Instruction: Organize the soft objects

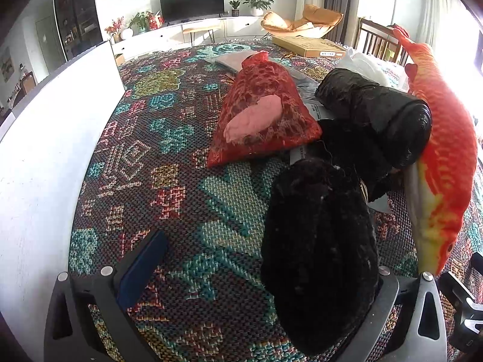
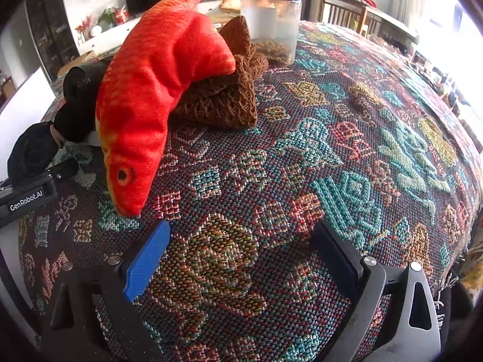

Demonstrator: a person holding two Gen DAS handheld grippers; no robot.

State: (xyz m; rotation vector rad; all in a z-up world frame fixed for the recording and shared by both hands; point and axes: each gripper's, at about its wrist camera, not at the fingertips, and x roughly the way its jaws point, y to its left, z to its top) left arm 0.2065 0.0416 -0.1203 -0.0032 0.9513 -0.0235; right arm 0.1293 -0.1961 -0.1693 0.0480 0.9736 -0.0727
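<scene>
Soft goods, listed near to far, with hazards noted.

Left view, foreground: left gripper [image 1: 238, 274] low in frame, jaws wide. Blue finger [image 1: 142, 268] stands clear at lower left; the other finger is hidden behind a black fuzzy bundle [image 1: 320, 247] at lower right. Whether that finger presses the bundle cannot be told, so grip is undecided. Hazard: if only one finger bears on it, a lift would likely drag or drop the fleece.

Right view, foreground: right gripper [image 2: 241, 256] spread fully, nothing between the fingers, only patterned blanket [image 2: 302, 150] beneath. Hazard: closing here may pinch the loose weave and pull the whole cover, shifting everything upon it.

Middle, left of right view: orange fish plush [image 2: 145, 90], nose on the blanket just beyond the blue finger, body arched over a brown knitted cloth [image 2: 223, 102] and leaning on a black roll [image 1: 377, 111]. Hazard: pulling the fish by its head would probably tug the knit along and let the roll tip off its perch.

Middle, centre of left view: red mesh bag [image 1: 265, 111] with pink contents, touching the black pile.

Far, top centre of right view: clear jar [image 2: 271, 21], just behind the knit. Hazard: a dragged cloth could topple it.
</scene>
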